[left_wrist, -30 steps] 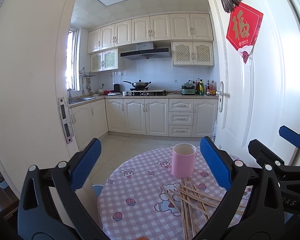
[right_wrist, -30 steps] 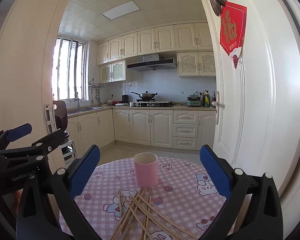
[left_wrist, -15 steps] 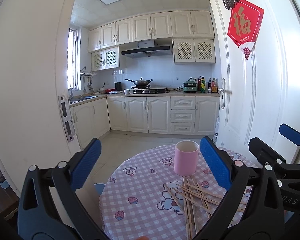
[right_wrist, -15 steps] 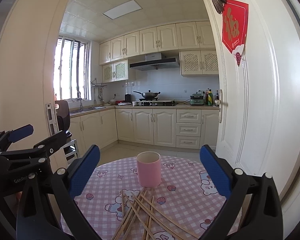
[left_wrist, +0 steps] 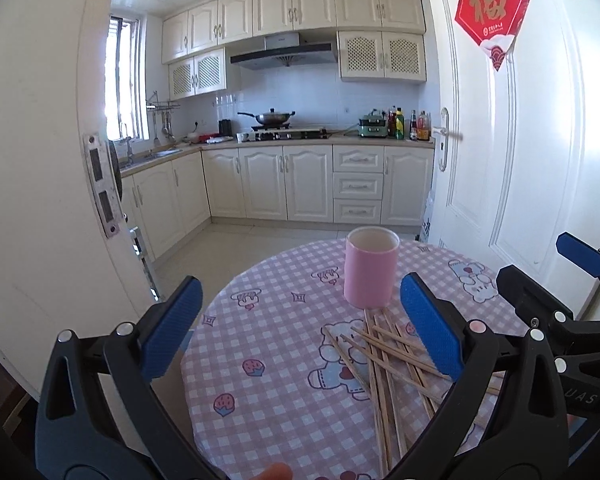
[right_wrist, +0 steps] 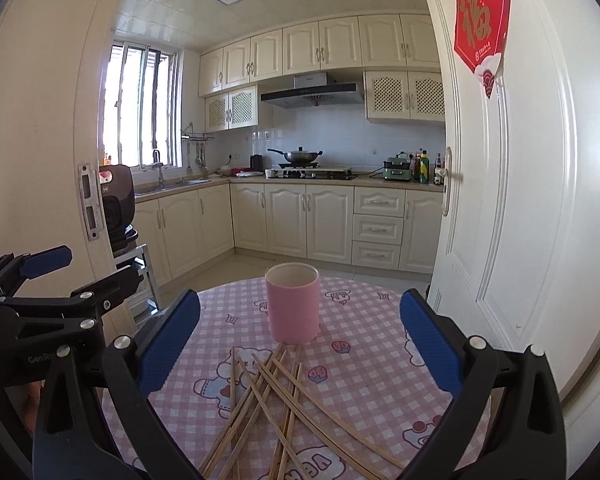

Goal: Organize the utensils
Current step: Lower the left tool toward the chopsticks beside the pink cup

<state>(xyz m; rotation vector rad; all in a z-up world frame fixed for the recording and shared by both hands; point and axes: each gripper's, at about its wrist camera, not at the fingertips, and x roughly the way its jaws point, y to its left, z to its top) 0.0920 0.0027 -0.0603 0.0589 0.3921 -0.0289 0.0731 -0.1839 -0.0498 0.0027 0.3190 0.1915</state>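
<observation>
A pink cylindrical cup (left_wrist: pixel 371 271) (right_wrist: pixel 292 303) stands upright and empty on a round table with a pink checked cloth (left_wrist: pixel 272 364) (right_wrist: pixel 364 360). Several wooden chopsticks (left_wrist: pixel 384 364) (right_wrist: pixel 272 396) lie in a loose pile just in front of the cup. My left gripper (left_wrist: pixel 300 328) is open and empty, held above the table's near left part. My right gripper (right_wrist: pixel 300 340) is open and empty, above the pile and short of the cup. Each gripper shows at the edge of the other's view: the right one (left_wrist: pixel 572 288) and the left one (right_wrist: pixel 48 280).
A white door (left_wrist: pixel 520 152) (right_wrist: pixel 520 200) stands open close to the table's right side. A door frame (left_wrist: pixel 40 160) is at the left. Behind the table lie the kitchen floor, cabinets (left_wrist: pixel 300 184) and a counter with a wok. A black appliance (right_wrist: pixel 118 200) sits on a rack at left.
Both views have tilted down and moved slightly closer to the table; the cup and chopsticks sit higher and larger in frame. Both grippers stay open.
</observation>
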